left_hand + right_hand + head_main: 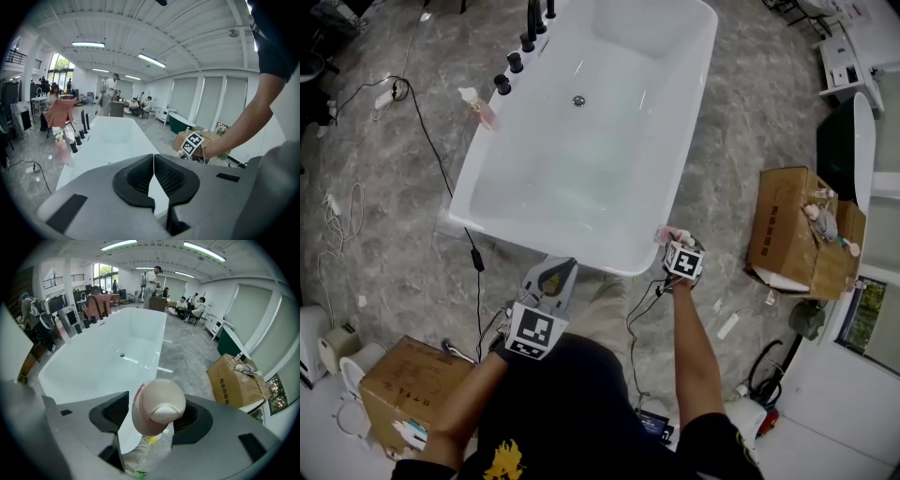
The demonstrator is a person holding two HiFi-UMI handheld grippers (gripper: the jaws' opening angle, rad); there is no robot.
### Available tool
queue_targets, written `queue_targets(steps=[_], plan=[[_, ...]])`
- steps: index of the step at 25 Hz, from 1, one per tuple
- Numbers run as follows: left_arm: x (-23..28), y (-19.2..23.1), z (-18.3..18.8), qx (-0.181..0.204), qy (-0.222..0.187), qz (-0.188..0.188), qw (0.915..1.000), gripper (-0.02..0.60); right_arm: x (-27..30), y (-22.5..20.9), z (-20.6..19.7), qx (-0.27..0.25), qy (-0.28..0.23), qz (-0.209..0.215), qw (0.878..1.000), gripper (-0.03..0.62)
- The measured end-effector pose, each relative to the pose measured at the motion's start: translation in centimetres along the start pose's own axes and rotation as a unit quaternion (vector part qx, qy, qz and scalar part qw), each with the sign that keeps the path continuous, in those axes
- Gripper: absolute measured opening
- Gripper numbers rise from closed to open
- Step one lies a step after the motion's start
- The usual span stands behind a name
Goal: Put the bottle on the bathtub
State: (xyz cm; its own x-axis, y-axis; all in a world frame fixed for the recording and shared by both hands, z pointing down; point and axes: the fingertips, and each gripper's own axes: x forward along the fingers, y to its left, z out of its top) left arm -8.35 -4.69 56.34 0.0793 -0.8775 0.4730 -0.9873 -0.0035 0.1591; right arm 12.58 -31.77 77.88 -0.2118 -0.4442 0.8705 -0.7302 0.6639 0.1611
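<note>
Right claw (151,414) clamped on a pink-capped bottle (158,406), cap toward the camera. Claw and bottle sit at the bathtub's (609,122) near right corner, over the rim; cannot tell whether the bottle touches the rim. Left claw (153,161) closed, tips meeting, nothing between them, held just outside the bathtub's near end. Second pink bottle (480,108) at the bathtub's left edge, by black taps (516,61). Cardboard box (792,230) right of the bathtub, apart.

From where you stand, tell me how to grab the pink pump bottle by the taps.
Take the pump bottle by its pink body, under the white pump, with the free left tongs, coming from the floor side: it seems upright, and the taps crowd its far side.
</note>
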Motion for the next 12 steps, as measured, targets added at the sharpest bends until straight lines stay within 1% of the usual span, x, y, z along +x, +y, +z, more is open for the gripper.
queue_targets(steps=[4, 8, 12], plan=[[0.15, 0.18, -0.13, 0.000, 0.001, 0.001, 1.0000, 0.019, 0.29, -0.02, 0.10, 0.016, -0.002, 0.005, 1.000, 0.317], [0.24, 0.22, -0.01, -0.001, -0.001, 0.001, 1.0000, 0.020, 0.23, -0.18, 0.12, 0.016, -0.003, 0.002, 1.000, 0.324], [0.15, 0.42, 0.12, 0.000, -0.003, 0.001, 1.0000, 0.020, 0.14, -0.24, -0.08, 0.020, -0.001, -0.001, 1.000, 0.351]])
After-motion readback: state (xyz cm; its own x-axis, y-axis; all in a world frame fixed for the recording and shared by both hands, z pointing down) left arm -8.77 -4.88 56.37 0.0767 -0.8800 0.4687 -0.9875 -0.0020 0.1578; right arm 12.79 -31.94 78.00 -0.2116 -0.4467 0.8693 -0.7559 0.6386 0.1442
